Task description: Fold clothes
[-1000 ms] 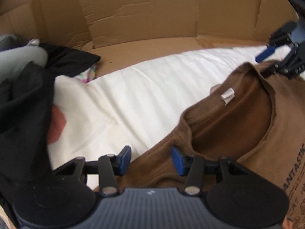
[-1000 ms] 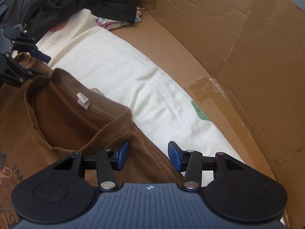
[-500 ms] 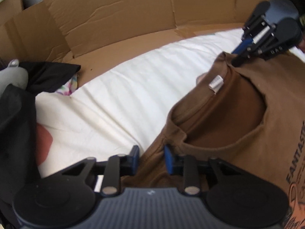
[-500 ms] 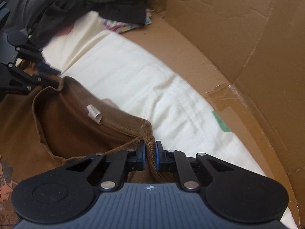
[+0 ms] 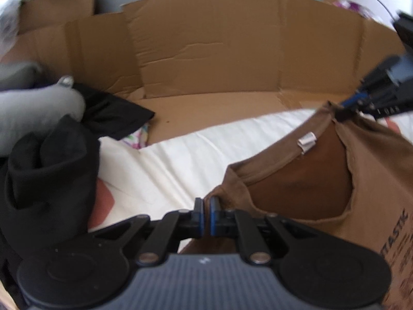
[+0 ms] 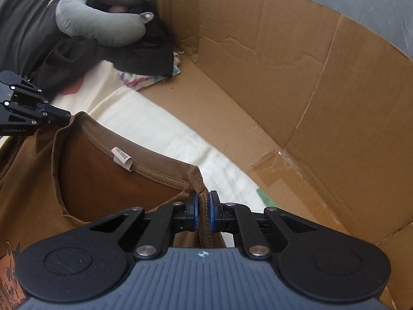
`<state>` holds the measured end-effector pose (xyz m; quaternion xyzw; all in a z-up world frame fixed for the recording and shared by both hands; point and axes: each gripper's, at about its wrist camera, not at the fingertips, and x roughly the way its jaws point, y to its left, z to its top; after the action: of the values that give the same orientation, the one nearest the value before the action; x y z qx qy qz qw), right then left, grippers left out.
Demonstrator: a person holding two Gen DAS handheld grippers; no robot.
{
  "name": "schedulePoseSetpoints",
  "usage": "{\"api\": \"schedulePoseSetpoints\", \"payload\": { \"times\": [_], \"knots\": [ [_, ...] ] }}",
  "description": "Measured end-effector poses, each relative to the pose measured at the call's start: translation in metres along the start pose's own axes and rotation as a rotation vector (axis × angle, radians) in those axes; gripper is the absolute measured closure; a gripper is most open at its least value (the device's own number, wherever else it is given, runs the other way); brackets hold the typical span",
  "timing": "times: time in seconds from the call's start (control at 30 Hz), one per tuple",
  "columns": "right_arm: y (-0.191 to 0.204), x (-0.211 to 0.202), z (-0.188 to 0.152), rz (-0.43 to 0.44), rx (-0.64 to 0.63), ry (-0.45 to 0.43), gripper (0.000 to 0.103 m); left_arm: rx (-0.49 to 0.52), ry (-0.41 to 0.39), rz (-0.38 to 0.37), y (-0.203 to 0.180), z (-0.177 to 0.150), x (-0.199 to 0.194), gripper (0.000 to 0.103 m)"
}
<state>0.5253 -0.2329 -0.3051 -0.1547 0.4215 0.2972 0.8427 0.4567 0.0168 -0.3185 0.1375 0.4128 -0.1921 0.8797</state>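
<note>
Left gripper point(image 5: 205, 215): clamped tight on one shoulder of the brown T-shirt point(image 5: 296, 188), just beside the collar.
Right gripper point(image 6: 203, 213): pinched on the opposite shoulder seam, cloth visibly squeezed between the blue pads point(image 6: 212, 214).
Reason for grip: both shoulders held at once, probably to lift the shirt and spread it flat and square for folding.
T-shirt position: neckline open and facing up, label point(image 6: 121, 158) showing, lying on the cream sheet point(image 6: 160, 129).
Surroundings: cardboard walls point(image 6: 296, 90) around the sheet; black clothing point(image 5: 49, 175) and grey neck pillow point(image 6: 103, 25) heaped aside, well clear of the folding area.
</note>
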Motion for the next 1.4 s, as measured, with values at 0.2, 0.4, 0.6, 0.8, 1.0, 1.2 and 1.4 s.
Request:
{"api": "schedulePoseSetpoints", "payload": {
  "times": [0.2,0.4,0.6,0.8,1.0,1.2,1.4],
  "knots": [
    [-0.008,0.016,0.008,-0.016,0.051,0.017,0.096,-0.142,0.022,0.005,0.016,0.012,0.013,0.098],
    [-0.007,0.048,0.014,-0.060,0.096,0.107,0.090,-0.221,0.136,0.055,0.014,0.015,0.051,0.097],
    [-0.012,0.020,0.012,-0.055,0.118,0.031,0.057,-0.267,0.072,0.076,0.011,0.016,0.033,0.079],
    [-0.031,-0.029,0.000,-0.041,0.154,0.006,0.057,-0.326,0.003,0.060,-0.001,0.008,0.000,0.074],
    [-0.046,-0.084,-0.038,-0.073,0.156,0.001,0.057,-0.250,-0.019,0.013,-0.037,-0.007,-0.023,0.069],
    [-0.055,-0.112,-0.087,-0.139,0.206,0.052,0.057,-0.228,0.006,-0.022,-0.063,-0.022,-0.024,0.069],
    [-0.044,-0.101,-0.122,-0.154,0.237,0.110,0.058,-0.181,0.046,-0.059,-0.083,-0.031,-0.010,0.070]
  ]
}}
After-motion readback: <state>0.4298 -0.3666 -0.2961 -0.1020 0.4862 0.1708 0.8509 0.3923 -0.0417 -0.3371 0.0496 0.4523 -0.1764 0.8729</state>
